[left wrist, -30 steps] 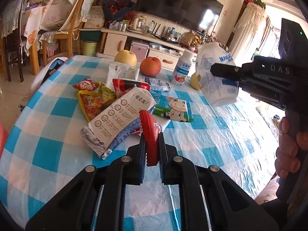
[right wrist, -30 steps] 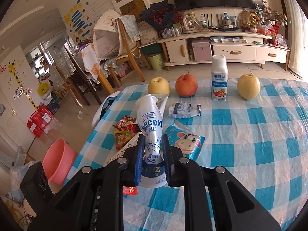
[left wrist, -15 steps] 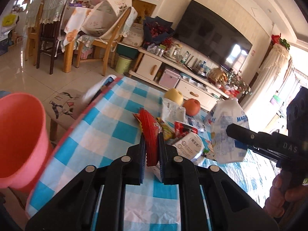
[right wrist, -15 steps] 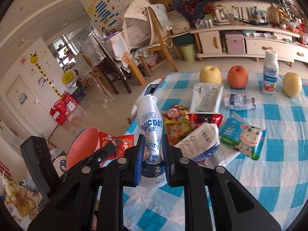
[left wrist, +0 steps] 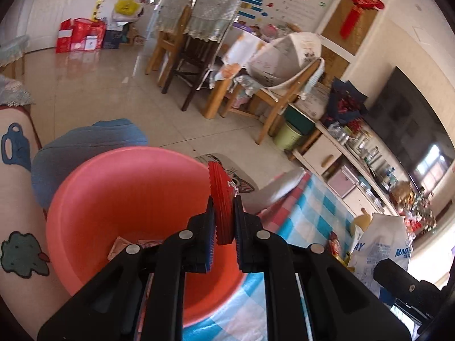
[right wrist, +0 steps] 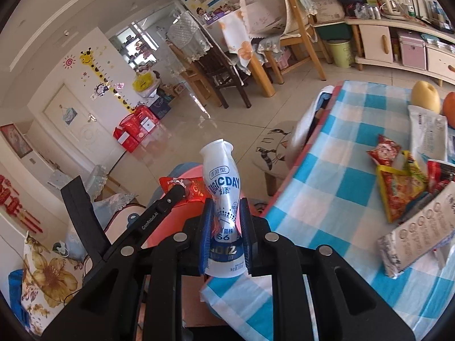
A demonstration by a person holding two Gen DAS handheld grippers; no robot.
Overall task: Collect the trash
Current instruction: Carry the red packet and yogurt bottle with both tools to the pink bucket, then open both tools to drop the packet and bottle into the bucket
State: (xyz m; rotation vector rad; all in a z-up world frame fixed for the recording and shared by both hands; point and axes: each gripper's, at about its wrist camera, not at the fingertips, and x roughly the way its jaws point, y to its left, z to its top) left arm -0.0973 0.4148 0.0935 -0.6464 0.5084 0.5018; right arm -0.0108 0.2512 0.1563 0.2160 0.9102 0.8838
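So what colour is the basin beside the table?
Pink, plain with no pattern; the left wrist view shows it best.

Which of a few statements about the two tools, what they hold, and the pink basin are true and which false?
1. The left tool is shut on a red snack packet. True.
2. The right tool is empty. False: it grips a crushed white bottle.
3. The pink basin stands on the checked table. False: it sits beside the table, beyond its edge.
4. The basin already holds some wrapper. True.
5. Snack packets remain on the table. True.
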